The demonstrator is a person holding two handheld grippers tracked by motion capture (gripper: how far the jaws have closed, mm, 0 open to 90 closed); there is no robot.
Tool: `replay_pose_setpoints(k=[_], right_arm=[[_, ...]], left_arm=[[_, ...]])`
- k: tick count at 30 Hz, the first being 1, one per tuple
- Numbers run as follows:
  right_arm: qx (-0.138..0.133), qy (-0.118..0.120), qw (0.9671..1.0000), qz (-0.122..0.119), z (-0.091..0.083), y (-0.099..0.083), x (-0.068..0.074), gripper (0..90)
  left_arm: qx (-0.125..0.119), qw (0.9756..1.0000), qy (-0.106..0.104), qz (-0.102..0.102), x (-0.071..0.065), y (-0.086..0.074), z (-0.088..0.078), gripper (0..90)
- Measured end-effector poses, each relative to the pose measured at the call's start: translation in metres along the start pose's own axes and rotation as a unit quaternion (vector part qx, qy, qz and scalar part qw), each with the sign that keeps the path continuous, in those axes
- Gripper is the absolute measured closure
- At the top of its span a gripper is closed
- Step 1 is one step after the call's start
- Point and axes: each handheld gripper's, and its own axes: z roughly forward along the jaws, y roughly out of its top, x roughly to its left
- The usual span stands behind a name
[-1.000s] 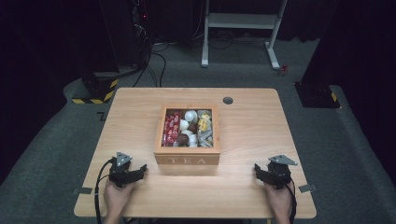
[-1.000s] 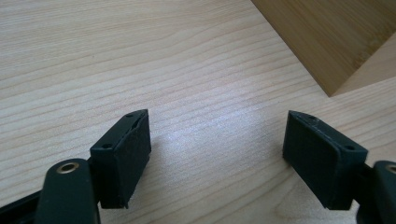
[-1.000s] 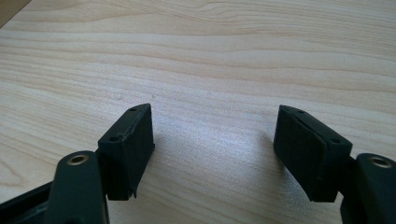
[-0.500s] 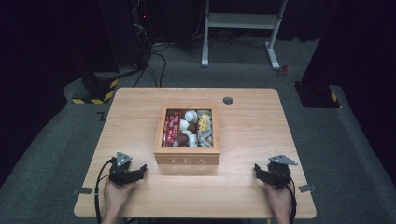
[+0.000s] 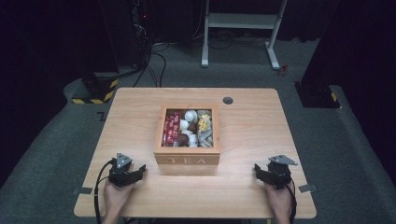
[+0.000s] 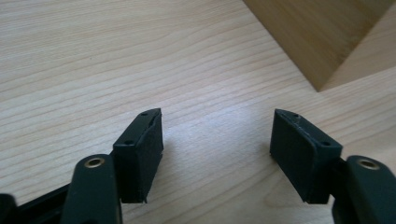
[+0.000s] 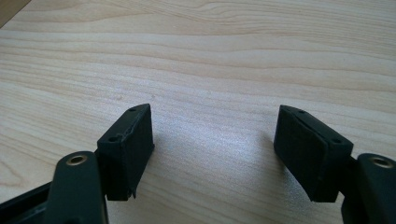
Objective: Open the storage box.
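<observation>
An open wooden box [image 5: 187, 160] marked TEA stands in the middle of the table. It holds red packets [image 5: 171, 128], white round capsules [image 5: 190, 116] and yellowish sachets [image 5: 204, 123]. My left gripper [image 5: 135, 171] rests on the table near the front edge, left of the box. In the left gripper view its jaws [image 6: 217, 135] stand apart over bare wood; they have just been closing a little, with nothing between them. A corner of the box [image 6: 317, 42] lies ahead to their right. My right gripper [image 5: 261, 171] rests right of the box, its jaws [image 7: 215, 135] wide apart over bare wood.
The light wooden table [image 5: 140, 107] has a dark cable hole [image 5: 228, 100] behind the box. Grey carpet surrounds it. A white desk frame [image 5: 243, 28] and a yellow-black striped base [image 5: 93, 91] stand farther back. A cable [image 5: 97, 196] trails from the left gripper.
</observation>
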Motion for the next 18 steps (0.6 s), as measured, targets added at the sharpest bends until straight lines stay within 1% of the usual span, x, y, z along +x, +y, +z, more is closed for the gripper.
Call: replay_pose_setpoints(k=[2,3,4,6,8,9,10,11,13,18], right_arm=[[0.0,0.0,1.0,-0.001,0.0,0.0,0.0,28.1],[0.0,0.0,1.0,0.0,0.0,0.0,0.0,28.1],[0.0,0.0,1.0,0.0,0.0,0.0,0.0,28.1],[0.0,0.0,1.0,0.0,0.0,0.0,0.0,28.0],[0.0,0.0,1.0,0.0,0.0,0.0,0.0,28.0],[0.0,0.0,1.0,0.0,0.0,0.0,0.0,28.0],[0.0,0.0,1.0,0.0,0.0,0.0,0.0,28.0],[0.0,0.001,1.0,0.0,0.0,0.0,0.0,28.0],[0.0,0.001,1.0,0.0,0.0,0.0,0.0,27.9],[0.0,0.001,1.0,0.0,0.0,0.0,0.0,27.9]], left_arm=[[-0.002,1.0,-0.007,0.001,-0.002,0.001,-0.001,39.1],[0.0,1.0,-0.007,0.005,-0.003,0.001,-0.002,39.9],[0.0,1.0,-0.007,0.005,-0.003,0.001,-0.002,40.6],[-0.001,0.9998,-0.015,0.009,-0.007,0.002,-0.003,42.4],[-0.001,0.9997,-0.024,0.009,-0.011,0.002,-0.003,43.8],[-0.001,0.9997,-0.024,0.009,-0.011,0.002,-0.003,44.4],[-0.001,0.9994,-0.031,0.015,-0.014,0.002,-0.003,45.0],[-0.001,0.9992,-0.035,0.016,-0.016,0.002,-0.003,45.7],[-0.002,0.9989,-0.04,0.023,-0.02,0.002,-0.003,47.6],[-0.007,0.9981,-0.055,0.027,-0.028,0.003,-0.003,51.8]])
